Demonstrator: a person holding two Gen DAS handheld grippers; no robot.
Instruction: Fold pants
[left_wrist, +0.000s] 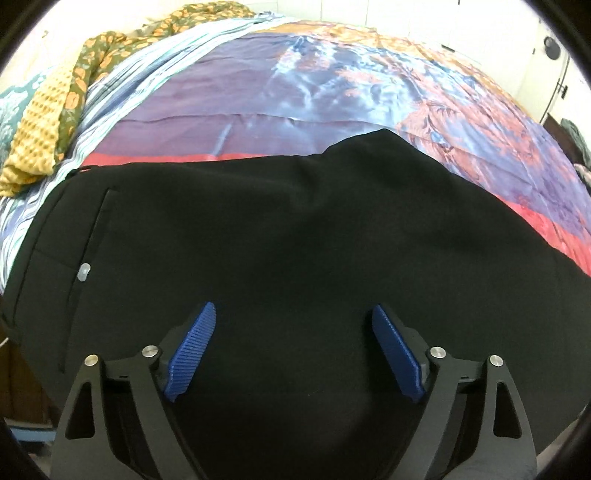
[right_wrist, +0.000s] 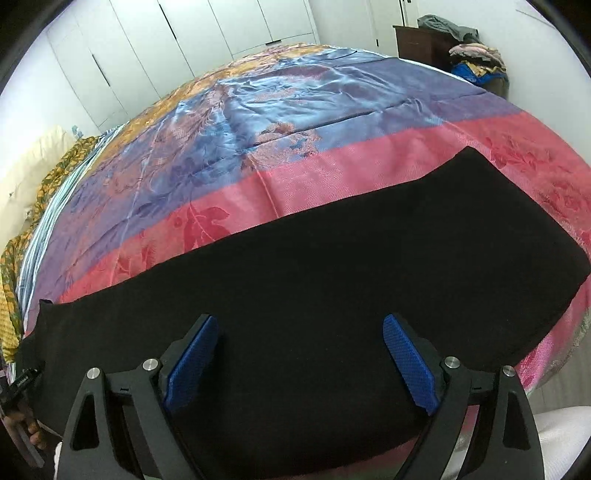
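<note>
Two views show the black matte-fabric pants (left_wrist: 295, 229) lying flat across the lower half of each frame on a glossy satin bedspread (right_wrist: 295, 96) of blue, purple, orange and pink leaf brocade. One pale button (left_wrist: 84, 270) sits by a pocket seam at left. Both the left gripper (left_wrist: 293, 314) and right gripper (right_wrist: 300, 325) have ribbed blue pads spread wide, holding nothing.

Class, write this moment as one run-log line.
task: fold pants | pants: flat on bedspread | left gripper: open above pants | right gripper: open above pants
</note>
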